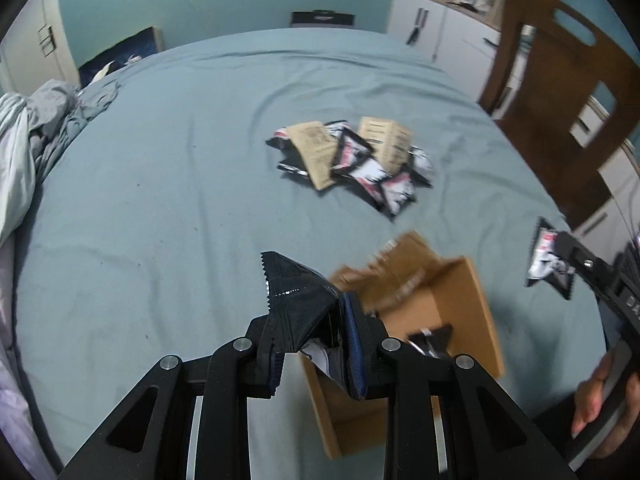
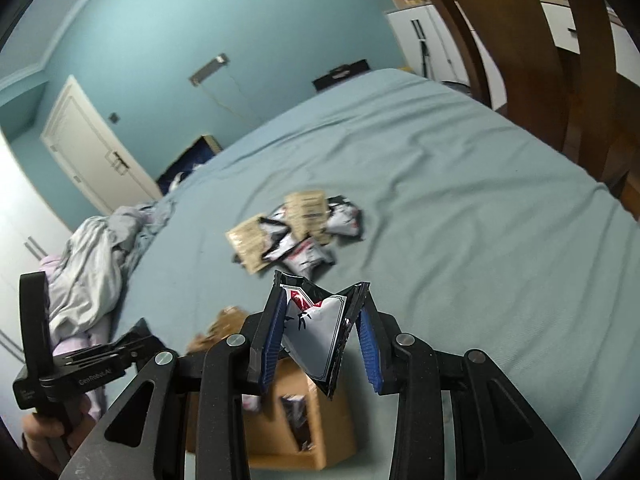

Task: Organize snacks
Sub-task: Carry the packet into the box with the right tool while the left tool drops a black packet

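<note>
Blue-green bedsheet (image 1: 180, 168) fills most of what I see, wrinkled, with a heap of grey bedding (image 1: 36, 128) at its left edge and a wooden chair (image 1: 560, 92) at the right. Well out on the sheet lies a pile of snack packets (image 1: 352, 160), dark ones mixed with tan ones; blur keeps me from reading any print or counting them.

My left gripper (image 1: 316, 344) is pinched narrow on a black packet (image 1: 296, 300), crumpled between the pads so its front is folded away from me. Just below and to the right of it sits a cardboard box (image 1: 468, 308) with its flaps up; it is smeared by motion and partly behind my fingers, and I can make out only one dark packet inside (image 1: 430, 340).

My right gripper (image 2: 320, 344) clamps a black-and-white packet (image 2: 316, 336) bent into a V, its lower corner hanging over the box (image 2: 280, 432). From the left camera that packet (image 1: 548, 256) shows at the frame's right edge, with my hand (image 1: 596, 396) cut off below it. My left gripper appears only as a dark shape (image 2: 112, 352) at the right camera's lower left.
</note>
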A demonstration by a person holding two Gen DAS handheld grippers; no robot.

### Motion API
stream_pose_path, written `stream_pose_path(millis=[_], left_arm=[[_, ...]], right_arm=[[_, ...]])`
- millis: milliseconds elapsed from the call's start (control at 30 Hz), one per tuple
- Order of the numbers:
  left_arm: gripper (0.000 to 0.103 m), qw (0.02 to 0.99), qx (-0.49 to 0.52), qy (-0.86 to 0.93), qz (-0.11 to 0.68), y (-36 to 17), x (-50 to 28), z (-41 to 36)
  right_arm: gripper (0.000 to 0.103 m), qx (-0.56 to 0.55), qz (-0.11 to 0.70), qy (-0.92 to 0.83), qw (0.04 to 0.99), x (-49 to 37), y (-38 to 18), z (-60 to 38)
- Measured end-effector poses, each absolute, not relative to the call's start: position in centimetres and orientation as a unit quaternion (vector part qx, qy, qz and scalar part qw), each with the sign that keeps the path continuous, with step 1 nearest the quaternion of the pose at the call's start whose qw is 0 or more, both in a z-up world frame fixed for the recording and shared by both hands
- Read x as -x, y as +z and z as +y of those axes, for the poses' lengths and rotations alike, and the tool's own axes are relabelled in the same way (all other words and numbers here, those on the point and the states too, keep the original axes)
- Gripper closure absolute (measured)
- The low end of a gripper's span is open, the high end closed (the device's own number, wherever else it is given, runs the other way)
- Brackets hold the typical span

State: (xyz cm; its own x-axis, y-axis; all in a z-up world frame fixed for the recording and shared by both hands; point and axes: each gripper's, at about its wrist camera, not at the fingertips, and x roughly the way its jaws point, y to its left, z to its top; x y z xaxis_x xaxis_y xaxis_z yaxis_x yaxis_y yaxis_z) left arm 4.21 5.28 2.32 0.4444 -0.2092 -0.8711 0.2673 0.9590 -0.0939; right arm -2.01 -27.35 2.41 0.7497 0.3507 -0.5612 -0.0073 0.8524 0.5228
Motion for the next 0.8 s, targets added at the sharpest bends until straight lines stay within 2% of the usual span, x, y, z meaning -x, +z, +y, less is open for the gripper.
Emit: stream_pose_path(millis=[300,400,433,500,600,667,800], left_arm=[[0.077,0.834,-0.070,-0.187,0.514,1.8,-0.6,2.9],[0.072,0.824,-0.090,-0.203,0.521,1.1,-0.1,1.8],[0.068,0.823,-0.104,-0.208,0.519,0.9,0.1,1.2],[0.043,0.829,-0.126,-0.204,0.505,1.0,0.4,0.7],[0.026,0.850,-0.138,-0.192,0.470,2.0,0.7,0.8],[0.023,0.855,-0.134,-0.185,0.465,2.2,0.4,1.0],[0.023,0.860,-0.141,-0.153,0.465,2.0,-0.4,1.6]], right_arm=[[0.070,-0.235,0.369,0.132,0.889,4.2,1.7,-25.7],[0.070,-0.221,0.369,0.135,0.892,3.4,2.3,-25.1],[0.070,-0.218,0.368,0.135,0.894,3.2,2.3,-25.1],[0.070,-0.217,0.369,0.135,0.894,2.9,2.2,-24.8],[0.070,-0.216,0.371,0.134,0.893,2.6,2.0,-24.6],[0.070,-0.215,0.370,0.135,0.893,2.6,1.9,-24.4],[0.070,-0.208,0.371,0.140,0.894,2.6,1.8,-23.8]])
